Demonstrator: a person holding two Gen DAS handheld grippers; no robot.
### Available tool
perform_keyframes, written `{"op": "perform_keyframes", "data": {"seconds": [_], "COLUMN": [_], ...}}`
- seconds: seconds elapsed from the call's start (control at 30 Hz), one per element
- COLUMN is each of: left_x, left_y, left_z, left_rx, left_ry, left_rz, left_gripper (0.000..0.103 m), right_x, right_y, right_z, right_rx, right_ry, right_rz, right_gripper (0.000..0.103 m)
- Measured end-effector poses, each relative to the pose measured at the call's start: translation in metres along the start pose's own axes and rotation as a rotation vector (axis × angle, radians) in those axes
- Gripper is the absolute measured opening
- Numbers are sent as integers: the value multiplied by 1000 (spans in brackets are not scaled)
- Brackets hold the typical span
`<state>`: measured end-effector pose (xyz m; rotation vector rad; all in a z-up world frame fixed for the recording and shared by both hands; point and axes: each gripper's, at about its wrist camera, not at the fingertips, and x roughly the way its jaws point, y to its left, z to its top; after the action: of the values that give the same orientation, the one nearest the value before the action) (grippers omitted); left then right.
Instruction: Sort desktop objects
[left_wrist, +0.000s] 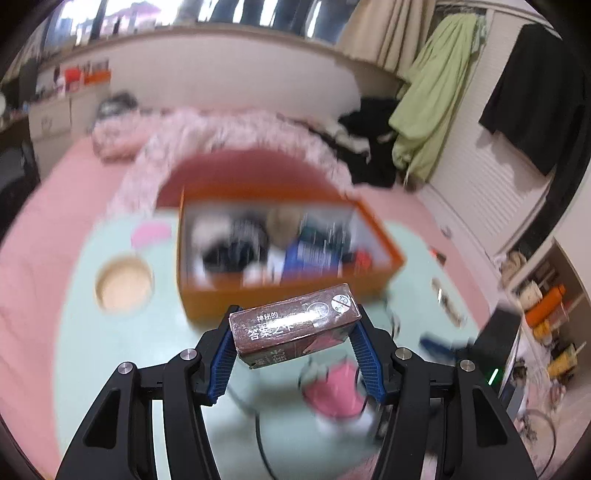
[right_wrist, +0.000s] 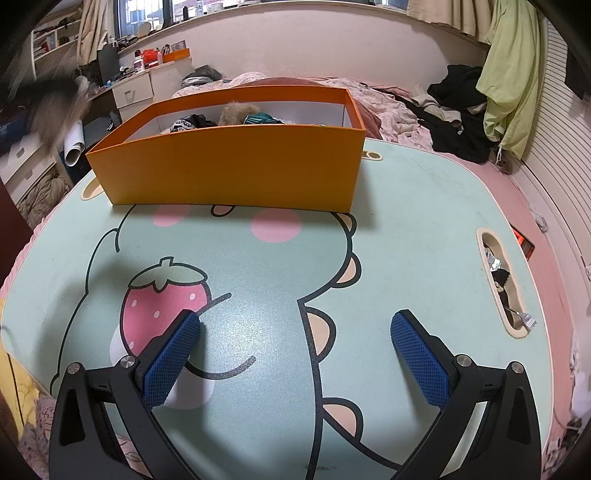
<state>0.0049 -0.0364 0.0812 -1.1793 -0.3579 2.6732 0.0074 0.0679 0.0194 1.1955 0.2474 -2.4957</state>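
My left gripper (left_wrist: 293, 328) is shut on a dark red-brown small box with white Chinese print (left_wrist: 295, 325) and holds it in the air above the mint-green table, just in front of the orange box (left_wrist: 291, 288). The orange box holds several items, blurred in this view. In the right wrist view the orange box (right_wrist: 236, 170) stands at the table's far side, with dark cloth, a furry thing and a teal item inside. My right gripper (right_wrist: 295, 332) is open and empty, low over the cartoon-printed table top (right_wrist: 406, 240).
A round cup recess (left_wrist: 123, 284) lies in the table left of the orange box. A slot (right_wrist: 502, 284) at the table's right edge holds small clutter. A pink bed with bedding and dark clothes (right_wrist: 454, 103) surrounds the table. Drawers (right_wrist: 133, 92) stand far left.
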Motion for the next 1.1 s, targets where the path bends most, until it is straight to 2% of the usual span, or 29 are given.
{"op": "perform_keyframes", "data": {"seconds": [0.2, 0.3, 0.37, 0.43, 0.53, 0.63, 0.7, 1.1], "left_x": [51, 52, 39, 24, 18, 29, 35, 37], "left_y": [3, 8, 10, 9, 6, -1, -7, -4], "left_z": [-30, -34, -40, -48, -69, -87, -90, -90], "left_rx": [15, -17, -31, -8, 71, 137, 191, 179], "left_ry": [62, 36, -8, -32, -2, 66, 67, 59], "left_rz": [88, 118, 117, 136, 201, 229, 244, 228], "left_gripper": [58, 70, 89, 100, 100, 100, 103, 103], "right_x": [0, 0, 0, 0, -1, -1, -1, -2], "right_y": [1, 1, 1, 2, 2, 2, 2, 5], "right_z": [-1, -1, -1, -1, -2, -2, -2, -5], "right_rx": [0, 0, 1, 1, 1, 1, 1, -2], "right_ry": [0, -1, -1, -1, -1, -1, -1, -1], "right_rz": [0, 0, 0, 0, 0, -1, -1, -2], "right_gripper": [103, 103, 103, 103, 103, 103, 103, 103]}}
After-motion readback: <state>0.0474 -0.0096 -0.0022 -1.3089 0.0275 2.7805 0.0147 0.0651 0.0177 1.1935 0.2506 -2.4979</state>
